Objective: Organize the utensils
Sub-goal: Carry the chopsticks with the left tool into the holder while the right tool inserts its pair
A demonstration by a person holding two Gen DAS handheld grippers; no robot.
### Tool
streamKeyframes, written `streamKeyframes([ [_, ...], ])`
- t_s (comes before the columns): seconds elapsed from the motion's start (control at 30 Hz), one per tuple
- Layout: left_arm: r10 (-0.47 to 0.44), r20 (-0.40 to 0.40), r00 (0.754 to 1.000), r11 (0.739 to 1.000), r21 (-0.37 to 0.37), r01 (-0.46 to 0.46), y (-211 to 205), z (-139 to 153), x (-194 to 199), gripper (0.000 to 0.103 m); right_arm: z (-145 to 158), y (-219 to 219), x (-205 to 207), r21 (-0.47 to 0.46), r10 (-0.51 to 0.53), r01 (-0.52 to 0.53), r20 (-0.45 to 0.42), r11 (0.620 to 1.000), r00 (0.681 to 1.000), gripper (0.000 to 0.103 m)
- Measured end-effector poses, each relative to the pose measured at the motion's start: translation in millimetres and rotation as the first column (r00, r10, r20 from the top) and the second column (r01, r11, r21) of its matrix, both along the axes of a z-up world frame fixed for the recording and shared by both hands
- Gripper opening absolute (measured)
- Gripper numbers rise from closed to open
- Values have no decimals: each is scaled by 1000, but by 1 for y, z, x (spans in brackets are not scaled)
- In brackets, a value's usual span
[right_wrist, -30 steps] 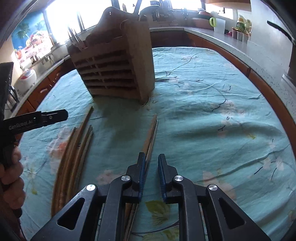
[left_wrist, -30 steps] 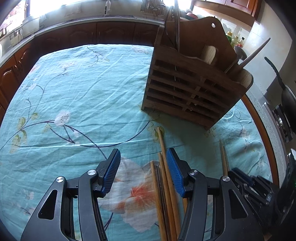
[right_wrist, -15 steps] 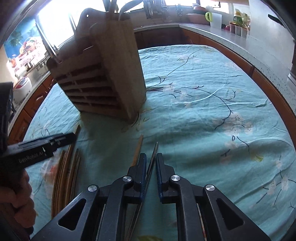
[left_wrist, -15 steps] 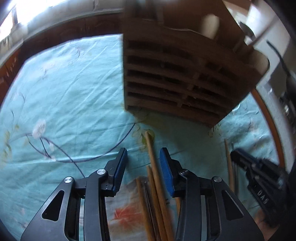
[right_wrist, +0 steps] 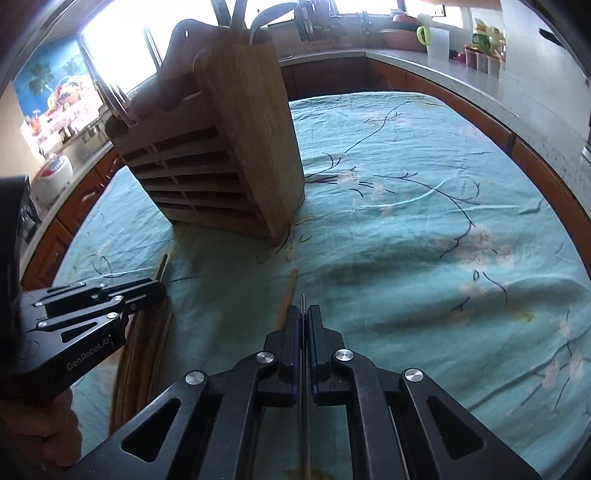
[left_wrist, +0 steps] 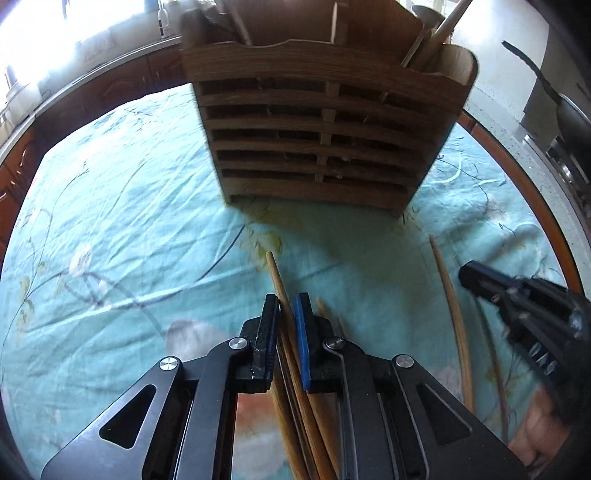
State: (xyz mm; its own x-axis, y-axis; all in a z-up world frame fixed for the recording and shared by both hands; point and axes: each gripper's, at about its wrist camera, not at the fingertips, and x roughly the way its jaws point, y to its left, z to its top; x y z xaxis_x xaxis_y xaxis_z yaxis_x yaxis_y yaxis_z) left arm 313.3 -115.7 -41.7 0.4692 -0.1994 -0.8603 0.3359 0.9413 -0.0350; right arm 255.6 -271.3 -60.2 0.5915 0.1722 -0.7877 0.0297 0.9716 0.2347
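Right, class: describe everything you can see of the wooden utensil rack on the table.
The wooden utensil rack stands upright on the teal floral tablecloth. It looks like bamboo, its front made of horizontal slats with dark gaps and a central divider. A solid side panel closes one end. Utensil handles poke from its top compartments. Neither tool touches it.

Home kitchen: countertop (right_wrist: 443, 62), wood cabinets (right_wrist: 399, 79), frying pan (left_wrist: 565, 110)

Both grippers are showing black frames: left gripper (left_wrist: 285, 310) blue-padded, silver-screwed; right gripper (right_wrist: 303, 321) showing triangular cutouts at 6 o'clock.
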Motion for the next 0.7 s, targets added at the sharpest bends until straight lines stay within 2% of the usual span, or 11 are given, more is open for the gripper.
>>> streamKeyframes([
  [0.17, 27, 20, 999, 1000, -5, -27, 24, 10, -21, 8, 27, -11, -25, 54, -15, 12, 63, 998, 998, 4],
  [0.27, 50, 37, 998, 998, -41, -49, 43, 21, -32, 7, 49, -17, -40, 82, -20, 11, 113, 997, 993, 4],
  [0.4, 70, 70, 995, 982, -180, -57, 71, 49, -46, 5, 79, -20, -60, 104, -25, 6, 183, 995, 983, 4],
  [0.7, 62, 213, 975, 948, -319, 10, 93, 121, -89, 5, 141, -22, -88, 167, -23, -33, 322, 985, 946, 4],
])
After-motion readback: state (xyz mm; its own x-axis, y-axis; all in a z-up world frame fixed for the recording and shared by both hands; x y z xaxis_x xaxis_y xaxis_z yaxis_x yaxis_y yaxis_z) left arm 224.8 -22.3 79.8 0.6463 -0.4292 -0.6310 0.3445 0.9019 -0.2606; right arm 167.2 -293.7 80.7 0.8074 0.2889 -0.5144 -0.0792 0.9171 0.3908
